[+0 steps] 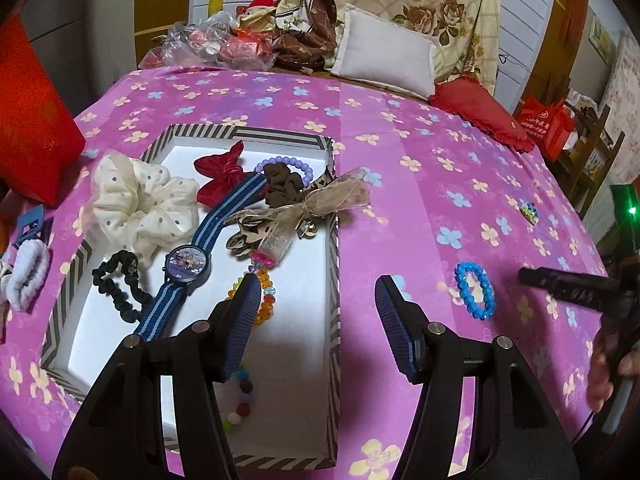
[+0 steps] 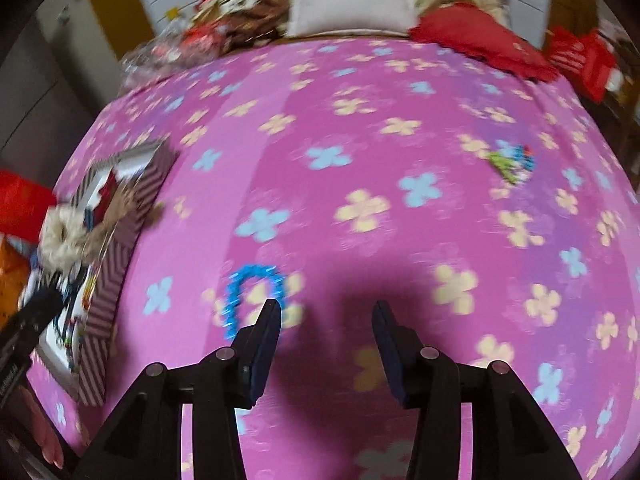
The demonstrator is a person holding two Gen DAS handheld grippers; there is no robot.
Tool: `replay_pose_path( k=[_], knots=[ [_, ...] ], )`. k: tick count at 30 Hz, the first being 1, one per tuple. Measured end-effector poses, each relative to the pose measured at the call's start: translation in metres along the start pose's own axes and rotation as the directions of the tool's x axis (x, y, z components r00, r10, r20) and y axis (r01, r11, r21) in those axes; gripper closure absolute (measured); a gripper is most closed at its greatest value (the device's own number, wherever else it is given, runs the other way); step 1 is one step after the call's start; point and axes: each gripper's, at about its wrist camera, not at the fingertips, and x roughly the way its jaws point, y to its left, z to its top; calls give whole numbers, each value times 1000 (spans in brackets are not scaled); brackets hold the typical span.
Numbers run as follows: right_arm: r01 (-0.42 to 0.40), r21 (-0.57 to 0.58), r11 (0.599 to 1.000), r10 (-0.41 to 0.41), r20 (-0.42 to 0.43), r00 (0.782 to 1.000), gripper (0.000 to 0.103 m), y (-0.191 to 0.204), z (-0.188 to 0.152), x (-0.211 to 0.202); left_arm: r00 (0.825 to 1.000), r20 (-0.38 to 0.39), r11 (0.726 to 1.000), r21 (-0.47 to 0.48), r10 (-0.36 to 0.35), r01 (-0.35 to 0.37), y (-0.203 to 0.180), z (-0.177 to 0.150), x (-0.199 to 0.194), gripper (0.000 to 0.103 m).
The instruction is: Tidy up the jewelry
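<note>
A striped-rim box (image 1: pixel 332 216) with a white floor lies on the pink flowered bedspread and holds a blue striped watch (image 1: pixel 188 264), a cream scrunchie (image 1: pixel 140 204), a red bow (image 1: pixel 220 176), a purple bead bracelet (image 1: pixel 296 164), a gauze bow (image 1: pixel 316 204) and an amber bead bracelet (image 1: pixel 266 300). My left gripper (image 1: pixel 316 300) is open and empty over the box's right wall. A blue bead bracelet (image 1: pixel 474 290) lies right of the box; in the blurred right wrist view the bracelet (image 2: pixel 252 296) is just left of my open, empty right gripper (image 2: pixel 326 312). A small multicoloured bead piece (image 2: pixel 514 162) lies farther right.
A red bag (image 1: pixel 32 136), a blue hair claw (image 1: pixel 30 224) and white hair ties (image 1: pixel 24 280) lie left of the box. Pillows (image 1: pixel 384 56), a red cushion (image 1: pixel 480 112) and a plastic bag (image 1: pixel 208 44) sit at the bed's far end.
</note>
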Motion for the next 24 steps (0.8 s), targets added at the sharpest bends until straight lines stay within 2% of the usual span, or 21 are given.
replay_pose_path(
  k=[6, 11, 14, 18, 24],
  knots=[
    [61, 199, 978, -70, 35, 997, 58, -79, 13, -4, 1000, -23, 1000, 3, -15, 15, -4, -1, 0, 44],
    [98, 358, 929, -124, 48, 991, 58, -154, 37, -3, 999, -15, 998, 30, -51, 51, -20, -3, -6, 44],
    [118, 407, 906, -147, 42, 988, 58, -186, 54, 5, 996, -28, 996, 47, -79, 80, -29, -5, -5, 44],
    [146, 411, 900, -169, 21, 985, 58, -205, 83, 31, 991, -57, 990, 72, -119, 123, -44, -8, 2, 44],
    [185, 393, 901, -212, 24, 977, 58, -210, 116, 65, 984, -79, 977, 125, -162, 171, -59, -15, 10, 44]
  ],
)
